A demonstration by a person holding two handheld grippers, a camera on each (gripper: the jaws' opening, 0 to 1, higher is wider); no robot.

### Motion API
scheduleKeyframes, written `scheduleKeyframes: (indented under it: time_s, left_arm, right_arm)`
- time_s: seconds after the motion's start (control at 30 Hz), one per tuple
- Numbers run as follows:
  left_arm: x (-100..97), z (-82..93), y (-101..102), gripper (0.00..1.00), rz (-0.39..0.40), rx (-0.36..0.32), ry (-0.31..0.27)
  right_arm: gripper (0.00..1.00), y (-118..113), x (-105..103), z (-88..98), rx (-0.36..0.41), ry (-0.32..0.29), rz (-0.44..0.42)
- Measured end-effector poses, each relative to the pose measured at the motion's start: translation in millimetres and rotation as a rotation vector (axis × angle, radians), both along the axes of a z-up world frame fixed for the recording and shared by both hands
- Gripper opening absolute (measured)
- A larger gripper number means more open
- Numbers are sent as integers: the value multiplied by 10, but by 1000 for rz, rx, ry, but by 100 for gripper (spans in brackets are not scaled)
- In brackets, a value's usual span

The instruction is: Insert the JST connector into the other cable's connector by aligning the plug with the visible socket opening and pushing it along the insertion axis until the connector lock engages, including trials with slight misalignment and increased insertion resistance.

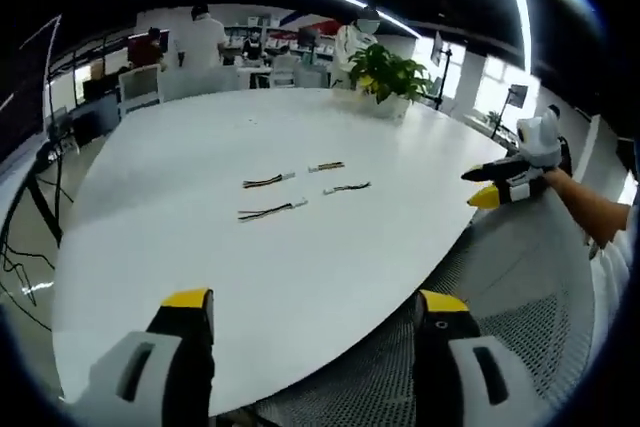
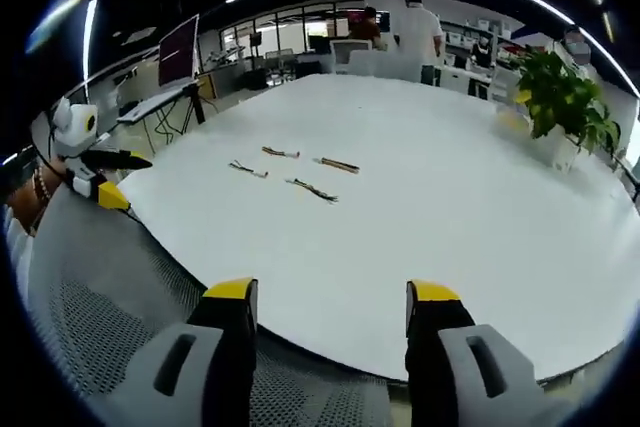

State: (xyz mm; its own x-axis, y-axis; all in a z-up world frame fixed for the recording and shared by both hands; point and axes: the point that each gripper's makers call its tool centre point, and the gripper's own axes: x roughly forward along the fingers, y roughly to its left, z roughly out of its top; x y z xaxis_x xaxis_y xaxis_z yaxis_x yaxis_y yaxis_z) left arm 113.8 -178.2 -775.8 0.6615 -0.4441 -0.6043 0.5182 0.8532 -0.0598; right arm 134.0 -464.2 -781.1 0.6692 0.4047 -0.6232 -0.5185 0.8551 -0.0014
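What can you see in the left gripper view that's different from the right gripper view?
Left gripper view: the left gripper's own yellow-tipped fingers are spread open at the bottom, and the right gripper pokes in from the right edge.

Right gripper view: the right gripper's own open fingers are at the bottom, the left gripper pokes in from the left edge, and a dark monitor stands behind the table's far left.

Both: the big white table, four short cables lying apart on it, a green potted plant, and people standing far behind.
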Motion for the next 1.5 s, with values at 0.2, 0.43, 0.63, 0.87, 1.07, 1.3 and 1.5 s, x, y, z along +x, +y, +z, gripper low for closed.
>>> scheduleKeyframes:
  time_s: [0.2, 0.43, 0.63, 0.87, 1.07, 1.3, 1.5]
  left_arm:
    - [314, 360, -4, 82, 111, -232, -12]
    - [633, 462, 99, 85, 111, -153, -57]
    - [929, 474, 80, 86, 105, -157, -66]
    - [1297, 484, 35, 86, 73, -139, -91]
    - [1575, 351, -14, 84, 25, -116, -70]
    - [1925, 117, -136, 82, -37, -104, -54]
    - [2153, 19, -361, 73, -140, -122, -86]
  right_arm:
    - [58, -233, 236, 103, 116, 24, -45]
    - [58, -298, 623, 216, 117, 7, -2]
    - [58, -174, 864, 187, 109, 24, 61]
    - [57, -12, 1143, 163, 101, 23, 124]
    - [54, 168, 1412, 110, 106, 29, 176]
    - [50, 415, 1710, -51, 103, 39, 252]
    - [48, 560, 1918, -198, 135, 66, 283]
